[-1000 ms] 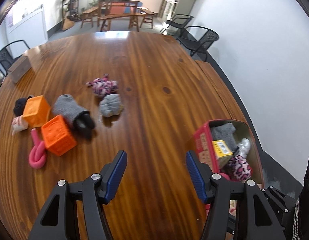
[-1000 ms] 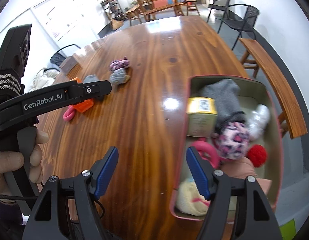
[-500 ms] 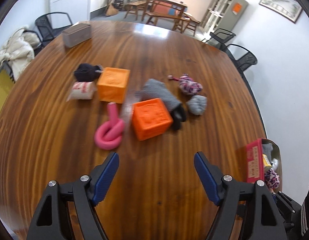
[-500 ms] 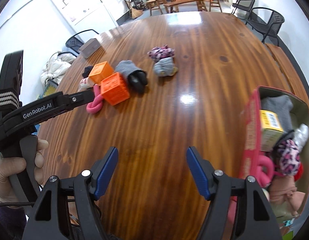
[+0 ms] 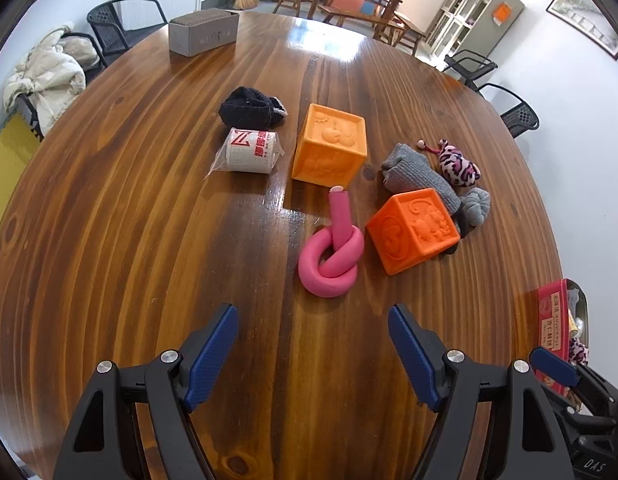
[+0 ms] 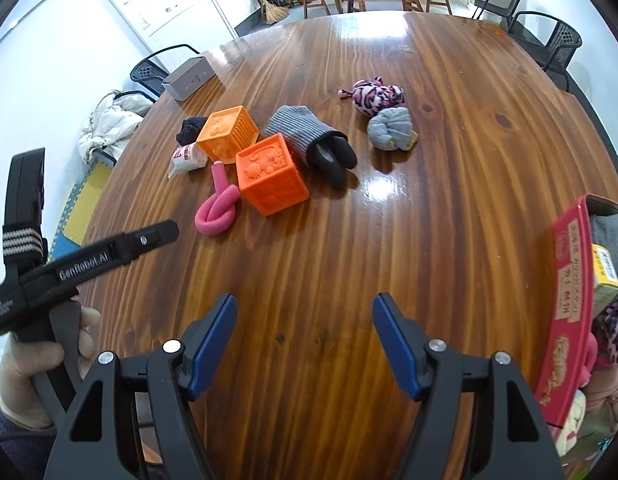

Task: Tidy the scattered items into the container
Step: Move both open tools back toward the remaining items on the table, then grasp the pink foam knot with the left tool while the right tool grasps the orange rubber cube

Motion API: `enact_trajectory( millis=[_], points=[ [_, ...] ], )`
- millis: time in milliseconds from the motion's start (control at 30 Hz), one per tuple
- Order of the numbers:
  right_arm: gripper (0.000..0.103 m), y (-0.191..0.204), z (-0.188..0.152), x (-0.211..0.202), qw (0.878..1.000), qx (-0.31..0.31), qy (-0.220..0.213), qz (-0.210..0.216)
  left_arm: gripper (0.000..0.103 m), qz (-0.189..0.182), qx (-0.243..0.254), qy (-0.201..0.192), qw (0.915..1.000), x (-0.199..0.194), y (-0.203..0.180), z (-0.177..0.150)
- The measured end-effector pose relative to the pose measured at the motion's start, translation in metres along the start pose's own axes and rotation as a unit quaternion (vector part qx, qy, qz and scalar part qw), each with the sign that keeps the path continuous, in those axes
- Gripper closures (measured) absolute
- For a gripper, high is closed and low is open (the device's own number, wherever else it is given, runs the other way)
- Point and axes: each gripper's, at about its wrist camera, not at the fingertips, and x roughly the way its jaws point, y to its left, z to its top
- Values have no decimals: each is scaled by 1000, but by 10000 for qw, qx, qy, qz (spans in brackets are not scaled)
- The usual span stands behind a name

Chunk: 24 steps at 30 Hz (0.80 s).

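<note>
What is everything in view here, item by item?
cubes: 2, orange, table centre
knotted tube: 1, pink, beside nearer cube
grey sock: 1, behind nearer cube
leopard toy: 1, pink
grey bundle: 1, near toy
black cloth: 1
wrapped roll: 1, white
grey box: 1, far edge
container: 1, red, right, part filled
left tongs: open, empty
right tongs: open, empty

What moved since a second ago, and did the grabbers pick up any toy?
Both grippers swung away from the red container toward the scattered toys. The left gripper opened wider and now faces the pink knotted tube. The right gripper kept the same gap. Neither holds anything. The toys on the table stayed put.
</note>
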Motion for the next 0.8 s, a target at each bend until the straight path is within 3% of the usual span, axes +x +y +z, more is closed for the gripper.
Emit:
enact_trajectory(
  millis=[267, 567, 800],
  points=[
    [29, 13, 7, 13, 9996, 239, -7, -120, 24, -142, 386, 266, 9988, 32, -1, 13],
    [29, 2, 6, 22, 9971, 664, 51, -380, 24, -274, 777, 509, 9953, 71, -14, 27],
    [29, -2, 7, 28, 9952, 834, 87, -503, 24, -44, 1215, 222, 9923, 76, -23, 38]
  ],
)
